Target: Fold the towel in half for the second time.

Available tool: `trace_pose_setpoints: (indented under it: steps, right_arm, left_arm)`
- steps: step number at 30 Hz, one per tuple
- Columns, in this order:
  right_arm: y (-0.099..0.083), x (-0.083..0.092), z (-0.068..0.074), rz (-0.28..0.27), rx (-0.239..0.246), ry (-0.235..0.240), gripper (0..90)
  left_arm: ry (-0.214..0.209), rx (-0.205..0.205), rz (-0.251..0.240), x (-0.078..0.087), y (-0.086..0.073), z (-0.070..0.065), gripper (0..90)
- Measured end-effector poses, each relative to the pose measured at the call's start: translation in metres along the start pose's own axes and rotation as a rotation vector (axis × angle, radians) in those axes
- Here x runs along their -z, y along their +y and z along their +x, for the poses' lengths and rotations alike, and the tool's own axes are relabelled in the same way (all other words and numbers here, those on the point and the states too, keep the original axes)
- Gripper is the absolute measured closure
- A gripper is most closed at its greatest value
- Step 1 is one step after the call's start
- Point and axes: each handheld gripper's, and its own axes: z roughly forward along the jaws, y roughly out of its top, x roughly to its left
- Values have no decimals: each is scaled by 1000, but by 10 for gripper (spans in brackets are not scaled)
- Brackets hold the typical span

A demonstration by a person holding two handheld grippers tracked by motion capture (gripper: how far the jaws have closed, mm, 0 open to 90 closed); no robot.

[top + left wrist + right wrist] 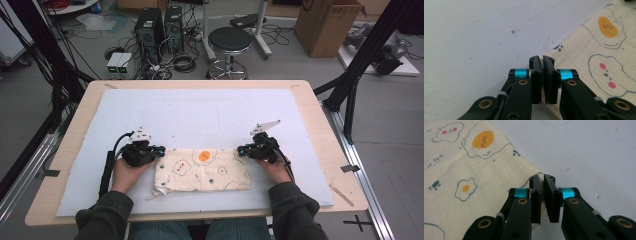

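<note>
Both claws are clenched on the far corners of a folded cloth (202,170). We see the left claw (159,150) pinching the cloth's far left corner, and the right claw (241,149) pinching its far right corner. Close up, the left claw's (542,60) jaws stand nearly together with a thin fold of cloth (599,57) caught between them; the right claw's (542,178) jaws are just as narrow, with the cloth's (474,170) corner edge pressed in the gap.

We see the cloth lying flat as a wide cream rectangle printed with fried eggs and small faces, near the front middle of a pale blue mat (200,110). Its long edges run side to side, and a small tag sticks out at its near left corner. Each of the person's hands grips its claw from just outside the cloth's short edges: left hand (127,172), right hand (275,167).

We see the mat covering most of a wooden table (320,115). Beyond the cloth, the mat is bare all the way to its far edge, and it is bare on both sides of the hands too. Between the cloth's near edge and the mat's front edge only a narrow strip is left.
</note>
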Motion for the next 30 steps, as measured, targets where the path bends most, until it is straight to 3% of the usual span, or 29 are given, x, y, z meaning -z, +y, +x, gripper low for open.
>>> trace_pose_setpoints:
  steps: [8,17,26,30]
  right_arm:
    - [12,3,-6,3,1,1,847]
    - [33,0,-17,-8,-16,-9,849]
    - [51,-7,-32,-33,-70,-32,850]
    - [48,-11,-37,-28,-106,-21,850]
  left_arm:
    - [19,17,-49,6,10,5,858]
    - [50,41,-54,4,21,20,858]
    - [53,73,-92,3,34,35,858]
    - [55,55,-64,-1,32,36,858]
